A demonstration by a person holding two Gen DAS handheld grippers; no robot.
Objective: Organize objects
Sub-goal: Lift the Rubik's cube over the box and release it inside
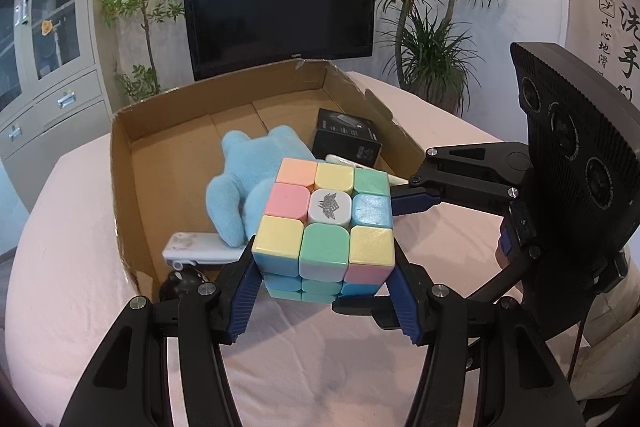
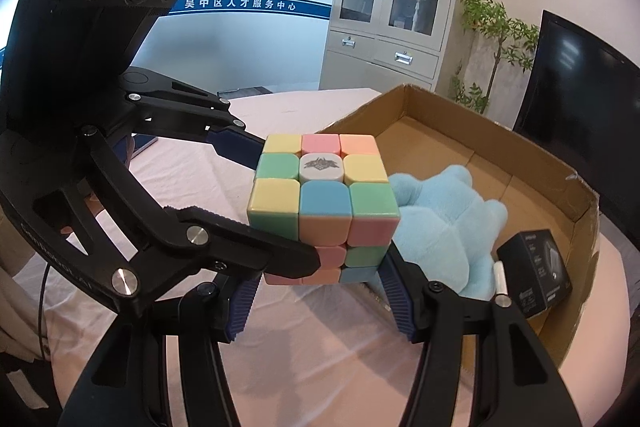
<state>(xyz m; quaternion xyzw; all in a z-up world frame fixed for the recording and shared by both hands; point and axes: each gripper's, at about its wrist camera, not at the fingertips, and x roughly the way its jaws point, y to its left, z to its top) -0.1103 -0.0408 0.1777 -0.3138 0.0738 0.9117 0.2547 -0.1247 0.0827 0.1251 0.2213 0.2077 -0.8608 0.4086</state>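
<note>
Above the pink-clothed tabletop point(image 1: 72, 211), just before the open brown cardboard box point(image 1: 132, 163), the left gripper point(image 1: 324, 279) and right gripper point(image 2: 316, 291) are both clamping their jaws on the pastel puzzle cube point(image 1: 326, 223), sitting level, logo face up.

a dark tv point(image 1: 279, 9) on the white wall, potted palm point(image 1: 434, 27) and grey cabinet point(image 2: 394, 3) nearby

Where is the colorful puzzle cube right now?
The puzzle cube is up off the table, pinched by the left gripper and the right gripper, just in front of the cardboard box near the blue plush toy.
</note>
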